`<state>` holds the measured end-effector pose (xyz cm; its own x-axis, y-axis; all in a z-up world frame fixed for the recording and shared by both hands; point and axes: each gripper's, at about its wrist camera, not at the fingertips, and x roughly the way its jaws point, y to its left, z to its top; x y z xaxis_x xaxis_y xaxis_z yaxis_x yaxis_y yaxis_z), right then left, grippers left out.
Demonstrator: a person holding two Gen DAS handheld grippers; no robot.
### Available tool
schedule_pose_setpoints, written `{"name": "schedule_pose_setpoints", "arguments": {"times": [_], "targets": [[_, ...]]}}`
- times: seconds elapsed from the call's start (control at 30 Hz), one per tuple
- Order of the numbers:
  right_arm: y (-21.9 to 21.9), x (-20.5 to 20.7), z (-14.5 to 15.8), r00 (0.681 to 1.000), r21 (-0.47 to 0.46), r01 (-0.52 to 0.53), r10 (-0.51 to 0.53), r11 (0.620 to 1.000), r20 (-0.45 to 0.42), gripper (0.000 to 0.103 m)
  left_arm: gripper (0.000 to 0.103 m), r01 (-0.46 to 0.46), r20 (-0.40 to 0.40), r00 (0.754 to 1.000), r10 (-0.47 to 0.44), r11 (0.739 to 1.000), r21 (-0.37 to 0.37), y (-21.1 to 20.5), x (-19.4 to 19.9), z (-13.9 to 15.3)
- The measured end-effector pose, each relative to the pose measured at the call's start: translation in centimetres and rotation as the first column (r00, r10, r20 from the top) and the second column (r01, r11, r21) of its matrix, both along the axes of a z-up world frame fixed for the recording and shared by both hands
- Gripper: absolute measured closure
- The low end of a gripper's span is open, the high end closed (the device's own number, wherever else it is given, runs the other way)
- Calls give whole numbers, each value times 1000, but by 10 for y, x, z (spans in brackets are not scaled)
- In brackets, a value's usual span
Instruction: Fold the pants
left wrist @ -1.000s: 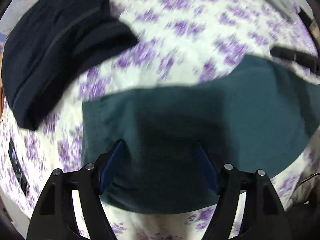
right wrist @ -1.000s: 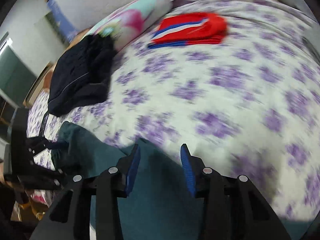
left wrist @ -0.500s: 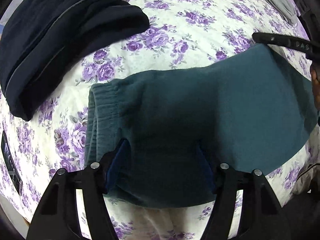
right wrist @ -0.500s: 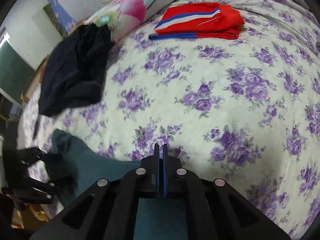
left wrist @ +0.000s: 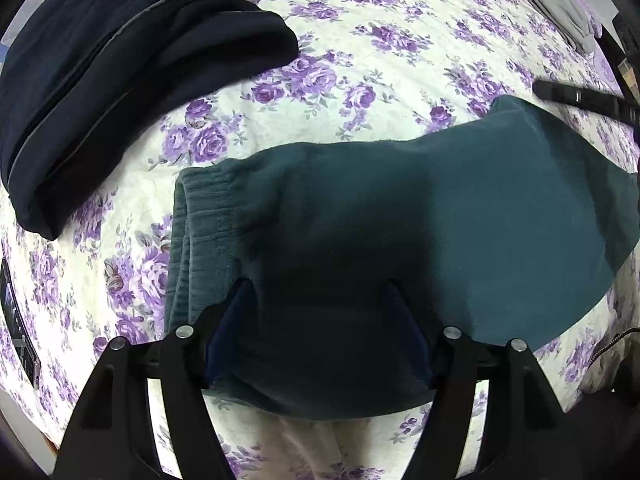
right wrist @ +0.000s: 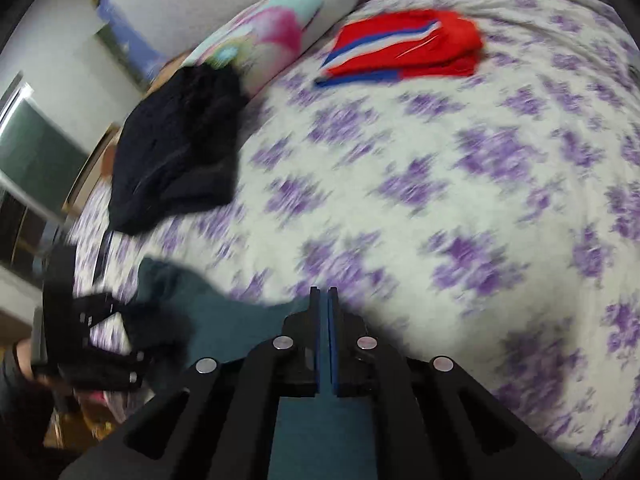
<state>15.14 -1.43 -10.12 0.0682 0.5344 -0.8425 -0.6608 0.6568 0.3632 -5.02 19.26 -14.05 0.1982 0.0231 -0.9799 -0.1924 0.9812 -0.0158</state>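
Dark teal pants (left wrist: 400, 220) lie folded on the flowered bed, the ribbed waistband at the left. My left gripper (left wrist: 318, 300) is open, its blue-padded fingers spread wide just over the near part of the pants. My right gripper (right wrist: 324, 300) is shut on the far right edge of the teal pants (right wrist: 224, 316), with the cloth pinched between its blue pads. The right gripper's black tip (left wrist: 580, 100) shows at the right edge of the left wrist view. The left gripper (right wrist: 96, 340) shows at the lower left of the right wrist view.
A dark navy garment (left wrist: 120, 60) lies to the left of the pants and also shows in the right wrist view (right wrist: 180, 148). Folded red, white and blue clothing (right wrist: 404, 46) and a pastel pillow (right wrist: 272, 36) lie at the far side. A grey folded item (left wrist: 560, 4) lies far right.
My right gripper closed from open onto the pants' edge and is now moving, its view blurred. My left gripper stayed open over the pants, which have settled flat.
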Motion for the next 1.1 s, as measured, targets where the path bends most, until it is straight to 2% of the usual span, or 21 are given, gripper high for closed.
{"name": "schedule_pose_setpoints", "arguments": {"times": [0.03,0.1,0.17,0.23,0.27,0.3,0.37,0.43,0.47,0.5,0.53,0.6,0.63,0.7,0.87,0.93,1.03,1.07,1.1], "targets": [[1,-3,-5,1000,-32,-6,6,999,7,99,35,0,-1,1000,0,1000,2,0,0,0],[3,-2,-26,997,-191,25,-10,981,79,103,35,2,-1,1000,-2,1000,2,-3,1,1],[-4,-3,-25,996,-164,45,-32,985,80,103,35,6,-1,1000,-6,1000,1,-5,1,2],[-10,-8,-13,992,-155,83,-67,984,106,95,35,0,1,1000,0,1000,0,-6,2,3],[-15,-14,-3,989,-118,90,-75,989,124,90,35,0,0,1000,0,1000,2,-9,3,2],[-17,-19,1,991,-94,74,-63,993,117,75,33,-2,-1,1000,2,1000,3,-11,3,0],[-21,-29,3,993,-93,38,-27,995,119,54,30,-5,2,1000,5,1000,-4,-12,4,-1],[-28,-29,-13,988,-194,58,-29,979,149,56,28,-2,3,1000,2,1000,-4,-14,5,-1],[-37,-24,-19,989,-209,84,-56,974,137,66,28,1,4,1000,-1,1000,-3,-15,5,-2],[-57,-15,-22,989,-159,131,-117,979,94,74,28,3,4,1000,-3,1000,-1,-16,6,-2],[-73,-10,-18,982,-120,183,-175,976,68,73,28,2,6,1000,-2,1000,-3,-17,6,0],[-101,-10,-3,957,-75,281,-274,957,92,47,28,-6,19,1000,7,1000,-15,-18,4,6],[-115,-13,5,942,-48,322,-315,946,116,45,28,-10,35,999,10,1000,-20,-19,3,12],[-148,-21,14,924,10,373,-372,928,89,45,27,2,68,998,-1,1000,-19,-23,2,23],[-192,-30,10,880,6,472,-472,881,56,45,25,32,130,991,-33,999,6,-34,21,38],[-203,-30,5,860,9,510,-510,860,26,45,25,28,129,991,-31,999,24,-34,32,34],[-207,-36,3,860,7,509,-509,861,31,44,25,48,104,993,-58,994,99,-35,51,25],[-208,-38,3,861,8,508,-508,862,32,41,25,72,74,994,-83,988,139,-34,57,16],[-207,-39,4,859,9,511,-511,859,32,39,25,86,54,994,-95,985,149,-31,58,11]]}}
